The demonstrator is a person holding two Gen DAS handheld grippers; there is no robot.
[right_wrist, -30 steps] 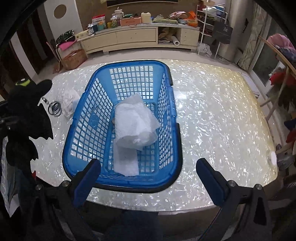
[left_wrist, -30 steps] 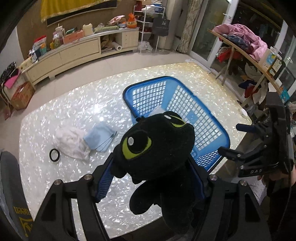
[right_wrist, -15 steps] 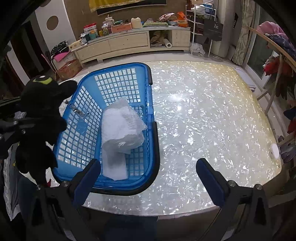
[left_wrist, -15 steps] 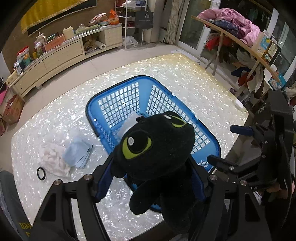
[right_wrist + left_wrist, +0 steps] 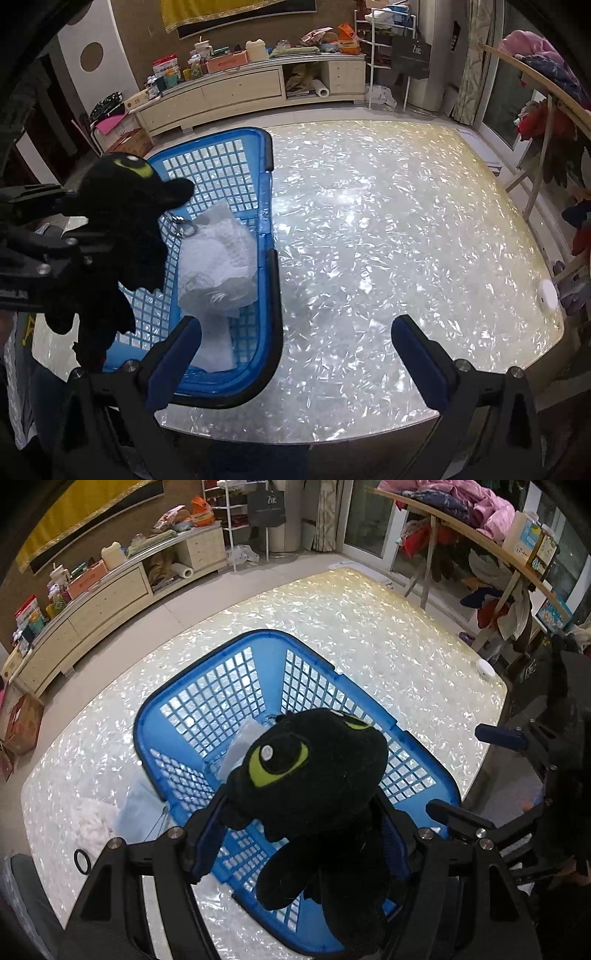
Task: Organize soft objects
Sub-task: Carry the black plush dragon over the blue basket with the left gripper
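My left gripper (image 5: 303, 827) is shut on a black plush toy with green eyes (image 5: 314, 771) and holds it above the near end of the blue basket (image 5: 147, 716). The toy also shows in the right wrist view (image 5: 122, 206), over the basket's left side (image 5: 271, 295). A white cloth (image 5: 218, 266) lies inside the basket. My right gripper (image 5: 295, 343) is open and empty, over the table just right of the basket's near corner. It also shows at the right of the left wrist view (image 5: 472, 775).
On the shiny white table (image 5: 388, 229), left of the basket, lie a light blue cloth (image 5: 142, 814), a white cloth (image 5: 88, 823) and a black ring (image 5: 82, 861). A small white disc (image 5: 547, 295) sits near the table's right edge.
My left gripper has carried the plush toy to the right, from beside the basket to over it. My right gripper has shifted right, away from the basket's middle.
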